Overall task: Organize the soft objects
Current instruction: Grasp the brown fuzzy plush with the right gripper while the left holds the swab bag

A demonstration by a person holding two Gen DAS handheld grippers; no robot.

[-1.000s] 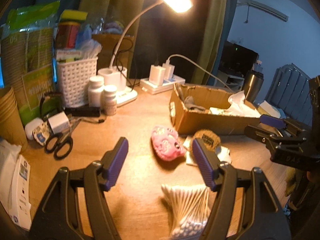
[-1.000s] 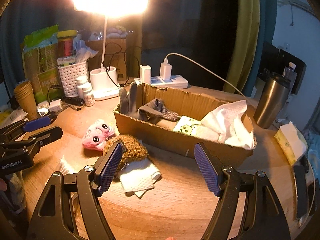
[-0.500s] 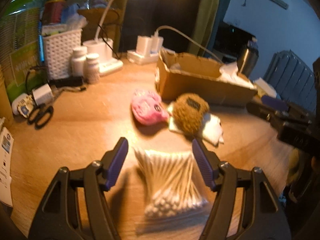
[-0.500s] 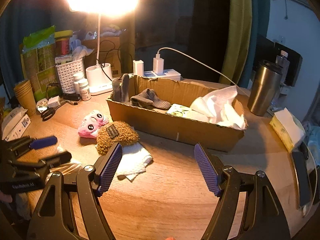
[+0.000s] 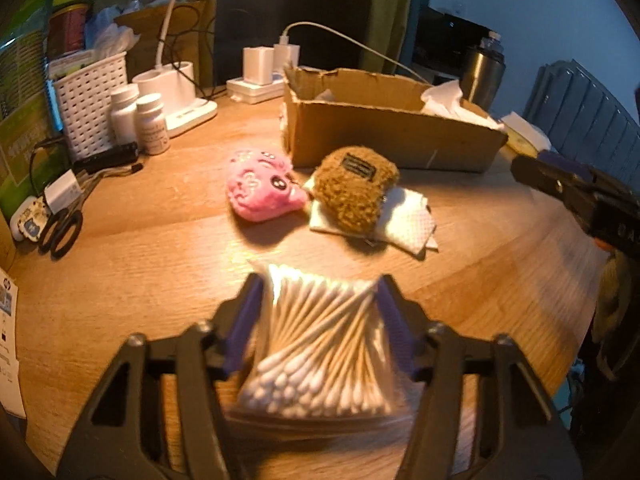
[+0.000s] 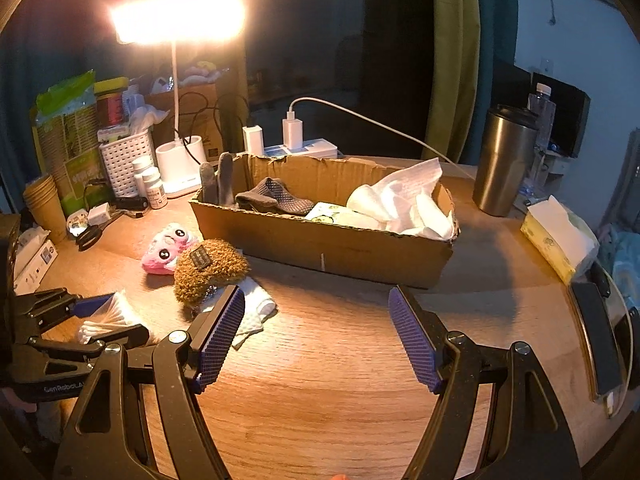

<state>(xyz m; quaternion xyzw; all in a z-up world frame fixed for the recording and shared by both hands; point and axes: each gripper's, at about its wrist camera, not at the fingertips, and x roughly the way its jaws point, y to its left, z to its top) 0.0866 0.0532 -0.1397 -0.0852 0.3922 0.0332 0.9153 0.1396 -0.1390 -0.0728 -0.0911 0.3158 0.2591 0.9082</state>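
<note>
A clear bag of cotton swabs (image 5: 320, 344) lies on the wooden table near its front edge. My left gripper (image 5: 320, 284) straddles it, jaws closing, and both pads touch the bag's sides. Beyond it lie a pink plush (image 5: 260, 192) and a brown fuzzy plush (image 5: 356, 192), the latter resting on a folded white cloth (image 5: 408, 220). A cardboard box (image 6: 320, 244) behind them holds grey socks and white tissue. My right gripper (image 6: 316, 296) hovers open in front of the box with nothing between its fingers; its left finger is close to the white cloth (image 6: 256, 308).
At the back left stand a white basket (image 5: 92, 96), two pill bottles (image 5: 150, 120), the lamp base (image 5: 176, 92) and a power strip. Scissors (image 5: 60, 232) lie at the left. A steel tumbler (image 6: 504, 164), a tissue pack (image 6: 560, 236) and a phone (image 6: 600, 336) sit at the right.
My left gripper came down and forward over the swab bag, and its jaws narrowed onto the bag's sides. The right gripper drifted sideways, still open.
</note>
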